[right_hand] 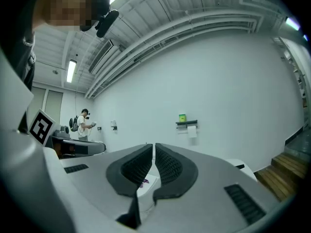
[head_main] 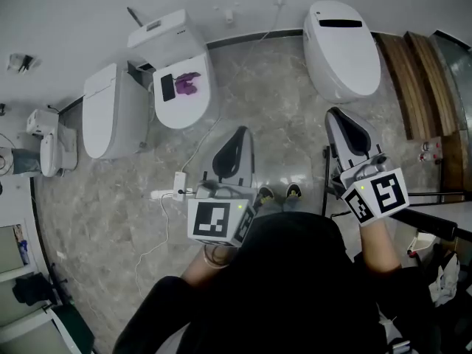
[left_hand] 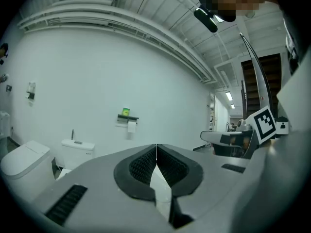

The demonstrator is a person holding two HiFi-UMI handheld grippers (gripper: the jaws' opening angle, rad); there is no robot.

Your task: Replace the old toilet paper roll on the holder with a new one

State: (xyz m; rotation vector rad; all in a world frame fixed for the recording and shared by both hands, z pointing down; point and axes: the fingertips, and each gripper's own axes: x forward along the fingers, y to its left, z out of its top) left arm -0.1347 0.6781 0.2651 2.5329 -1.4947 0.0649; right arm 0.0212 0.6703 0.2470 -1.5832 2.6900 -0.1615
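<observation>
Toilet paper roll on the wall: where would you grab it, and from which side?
Probably the roll by its round body, straight from the front: it hangs under a small shelf against the wall, so top and back are blocked. Holder details are too small to see.

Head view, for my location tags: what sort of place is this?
Likely a bathroom-fixture test room, not a home bathroom: several toilets stand along one wall on a stone-look floor, and a wall holder carries a paper roll.
</observation>
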